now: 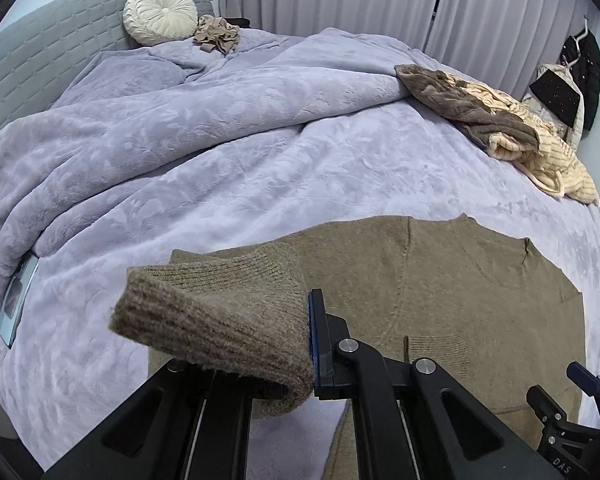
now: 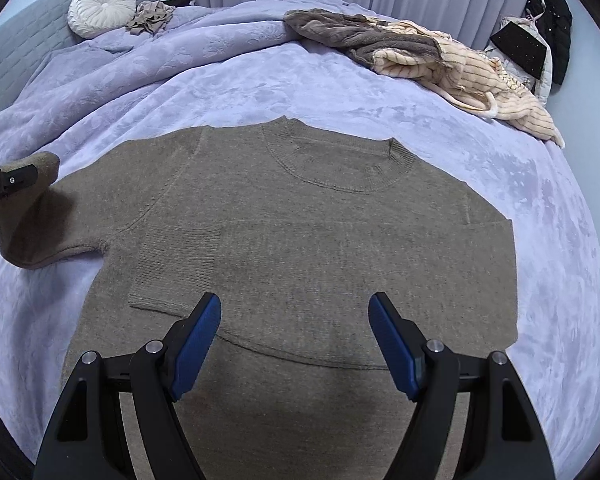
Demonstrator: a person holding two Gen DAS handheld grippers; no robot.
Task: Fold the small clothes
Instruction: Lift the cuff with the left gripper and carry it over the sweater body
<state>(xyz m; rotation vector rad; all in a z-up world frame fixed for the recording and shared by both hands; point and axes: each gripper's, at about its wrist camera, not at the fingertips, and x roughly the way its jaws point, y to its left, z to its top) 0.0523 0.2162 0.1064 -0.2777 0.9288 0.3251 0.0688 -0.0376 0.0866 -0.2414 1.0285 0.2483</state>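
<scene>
A brown knit sweater (image 2: 320, 232) lies flat, neck away from me, on the lavender blanket (image 2: 260, 92). One sleeve is folded across its chest, cuff (image 2: 176, 264) near the middle. My left gripper (image 1: 306, 344) is shut on the other sleeve's ribbed cuff (image 1: 220, 312) and holds it raised off the blanket at the sweater's left side; in the right wrist view that gripper (image 2: 8, 180) shows at the far left with the sleeve (image 2: 32, 232) draped from it. My right gripper (image 2: 295, 304) hangs open over the sweater's lower body, with nothing between its blue pads (image 2: 196, 344).
A pile of brown and cream striped clothes (image 2: 420, 52) lies at the bed's far right. A round cream cushion (image 1: 160, 12) and a crumpled beige garment (image 1: 216, 34) sit by the grey headboard (image 1: 40, 52). A phone-like flat device (image 1: 16, 300) lies at the blanket's left edge. Dark clothes (image 2: 548, 12) hang at right.
</scene>
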